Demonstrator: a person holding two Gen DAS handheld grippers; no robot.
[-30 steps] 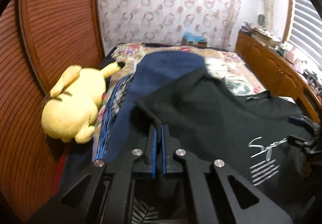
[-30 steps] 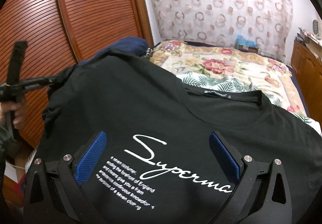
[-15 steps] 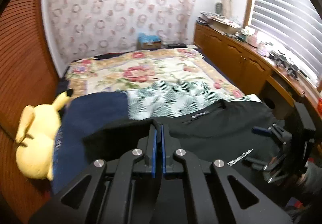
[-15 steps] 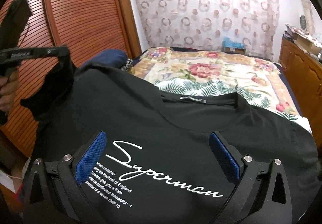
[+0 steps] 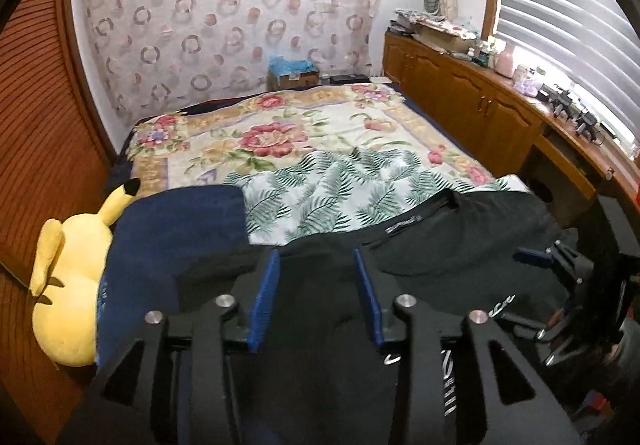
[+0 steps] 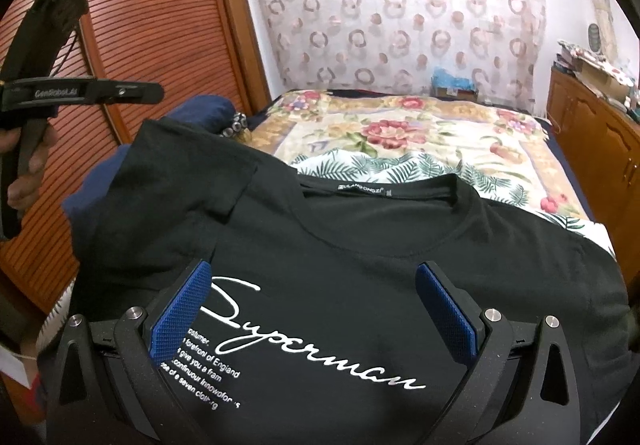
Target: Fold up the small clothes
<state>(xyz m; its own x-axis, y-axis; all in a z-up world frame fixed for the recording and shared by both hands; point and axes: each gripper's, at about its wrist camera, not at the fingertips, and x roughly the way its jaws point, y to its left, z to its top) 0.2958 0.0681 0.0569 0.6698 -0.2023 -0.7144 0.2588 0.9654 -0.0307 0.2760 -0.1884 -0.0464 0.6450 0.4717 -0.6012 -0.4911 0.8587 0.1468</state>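
**Black T-shirt spread on the bed, both pairs of jaws released**

While the left gripper (image 5: 316,297) hangs over the near edge of the bed (image 5: 280,133), its jaws are opening, with black cloth lying below the gap but not pinched by the blue ribbed pads. One bed fills the room's middle, covered by a soft blanket printed with red flowers and a gold border; a second cloth with green fern leaves (image 5: 340,193) lies on top of it. Slatted reddish wooden doors (image 6: 152,25) run along one side, a sheer curtain with ring shapes (image 5: 224,17) hangs at the far wall, and a low wooden cabinet (image 5: 472,113) crowded with small things stands under striped window blinds.

One black T-shirt (image 6: 360,245) lies flat at the bed's near end, collar toward the curtain, with a white script word and small white lines of print on its chest. Its sleeve on the door side is folded inward over the body. Beneath it, partly showing, is one dark blue garment (image 5: 176,229). One yellow plush toy (image 5: 68,285), round and fuzzy with a black-tipped ear, sits just beside the blue cloth against the doors.

The right gripper (image 6: 312,309) hovers above the shirt's print, its jaws spread wide and grasping nothing.
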